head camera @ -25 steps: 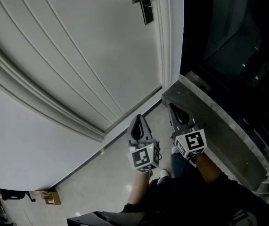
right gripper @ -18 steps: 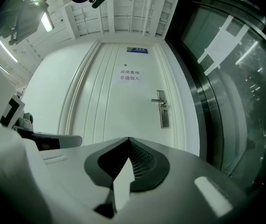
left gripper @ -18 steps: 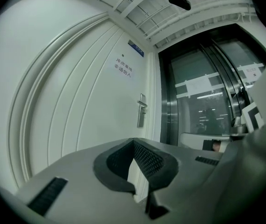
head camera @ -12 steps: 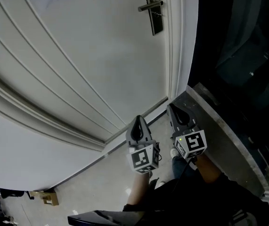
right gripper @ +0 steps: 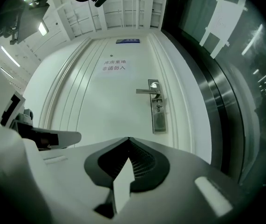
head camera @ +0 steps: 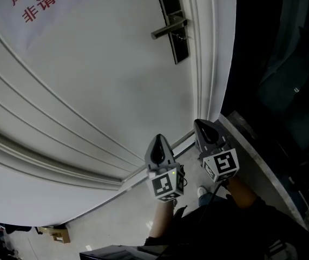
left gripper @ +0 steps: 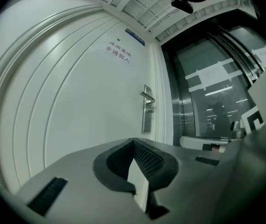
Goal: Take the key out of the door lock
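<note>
So, both grippers are up side by side in front of the door (head camera: pixel 89 91), well short of it. From the head view, the left gripper (head camera: pixel 157 141) and the right gripper (head camera: pixel 202 128) point towards the foot of the door, near each other but apart, each with its marker cube (head camera: pixel 165 186) facing the camera.

Left gripper (left gripper: pixel 133 146): jaws clenched, pads meeting at the tip, nothing between them. Right gripper (right gripper: pixel 129 143): same story, jaws pressed together and empty.

Up on the door sits the dark lock plate (head camera: pixel 175 23), close to the door's right edge, with the handle (head camera: pixel 168 30) sticking out to the left. The key (head camera: pixel 182 37) is in the plate just below the handle, far from both grippers. The right gripper view shows it best, a small shape (right gripper: pixel 159 107) under the handle (right gripper: pixel 147 91); it is too small to read any detail. The left gripper view has the plate (left gripper: pixel 146 115) off to the right of centre.

A sign (head camera: pixel 40 1) with red characters hangs higher on the door. To the right of the frame stands a dark glass wall (head camera: pixel 284 64), with a grey ledge (head camera: pixel 251 156) at its base. Pale floor (head camera: pixel 116 221) runs below.
</note>
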Tool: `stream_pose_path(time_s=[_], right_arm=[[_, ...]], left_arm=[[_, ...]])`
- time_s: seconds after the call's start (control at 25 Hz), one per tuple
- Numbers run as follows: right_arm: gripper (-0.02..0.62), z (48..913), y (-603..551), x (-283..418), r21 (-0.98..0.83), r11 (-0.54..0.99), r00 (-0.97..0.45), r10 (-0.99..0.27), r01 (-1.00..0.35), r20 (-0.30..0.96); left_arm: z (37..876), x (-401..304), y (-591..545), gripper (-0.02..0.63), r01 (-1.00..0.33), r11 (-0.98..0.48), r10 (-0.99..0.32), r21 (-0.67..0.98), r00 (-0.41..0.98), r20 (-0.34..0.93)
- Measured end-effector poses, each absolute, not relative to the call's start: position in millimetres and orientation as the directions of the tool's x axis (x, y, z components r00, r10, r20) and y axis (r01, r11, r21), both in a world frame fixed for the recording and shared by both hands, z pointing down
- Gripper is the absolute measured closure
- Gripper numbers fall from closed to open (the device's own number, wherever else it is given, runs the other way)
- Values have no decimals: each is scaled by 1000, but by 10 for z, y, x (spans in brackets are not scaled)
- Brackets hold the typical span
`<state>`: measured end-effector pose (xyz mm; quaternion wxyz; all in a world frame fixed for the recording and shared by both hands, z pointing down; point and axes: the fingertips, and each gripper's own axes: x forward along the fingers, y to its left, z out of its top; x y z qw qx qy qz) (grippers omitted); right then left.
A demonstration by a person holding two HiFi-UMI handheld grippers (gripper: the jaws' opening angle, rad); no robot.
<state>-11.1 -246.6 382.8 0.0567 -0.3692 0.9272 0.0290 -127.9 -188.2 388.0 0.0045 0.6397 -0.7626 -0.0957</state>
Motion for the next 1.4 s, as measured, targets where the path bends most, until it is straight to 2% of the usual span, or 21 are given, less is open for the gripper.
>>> stream_pose_path(time_s=[0.36,0.68,0.92,1.4], right_arm=[[595,3841,-3197,-255,20,756,-752,-647,-654,-129],[595,3699,-3492,-324,45,724,-721,-675,-688,-155],[595,3396,-3787,-330,89,678,-678,-700,-730,-224],[596,2535,-4370,-231,221,557,-596,-700,-800,-393]], left_arm=[[3923,-1429,-2446,608,-961,225,-963,163,-244,-111],[3824,-1550,-2762,609,-971,188,-972,145,-205,-114],[3667,-1576,-2991,609,-983,108,-985,147,-126,-119],[3673,-1632,-3063,608,-983,76,-988,169,-98,-122]])
